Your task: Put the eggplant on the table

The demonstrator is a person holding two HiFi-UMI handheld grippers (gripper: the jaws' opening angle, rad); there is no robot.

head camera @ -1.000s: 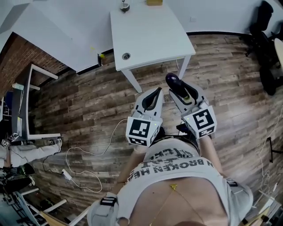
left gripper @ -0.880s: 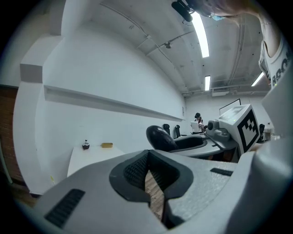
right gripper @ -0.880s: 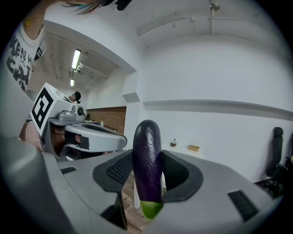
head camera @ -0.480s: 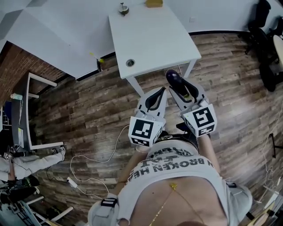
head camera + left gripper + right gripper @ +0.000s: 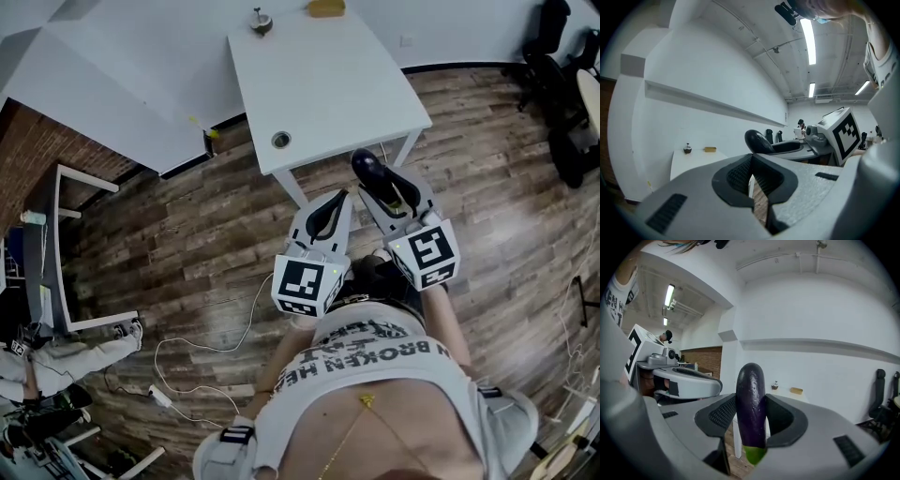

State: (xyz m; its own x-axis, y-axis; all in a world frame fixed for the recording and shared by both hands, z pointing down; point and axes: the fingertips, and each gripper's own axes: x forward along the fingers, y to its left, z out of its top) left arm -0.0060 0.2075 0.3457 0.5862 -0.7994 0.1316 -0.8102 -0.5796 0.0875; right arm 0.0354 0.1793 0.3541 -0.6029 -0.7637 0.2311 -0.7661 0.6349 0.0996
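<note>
Eggplant (image 5: 751, 380) tight in right hand-held gripper (image 5: 751, 399); left hand-held gripper (image 5: 752, 159) closed, empty.

Worktop (image 5: 328, 84) standing against far wall. Small round item (image 5: 262, 21) sitting at worktop's far-left corner. Flat block (image 5: 325, 7) lying at far edge, right of round item. Cable hole (image 5: 280, 140) sitting by near-left corner. Left claw (image 5: 328, 202) and right claw (image 5: 382, 187) hanging side by side before near edge, over floor (image 5: 187, 234). Eggplant (image 5: 367, 169) standing upright between right claw's jaws, just before near edge, toward near-right corner. Chairs (image 5: 558, 47) standing well right of worktop.
</note>
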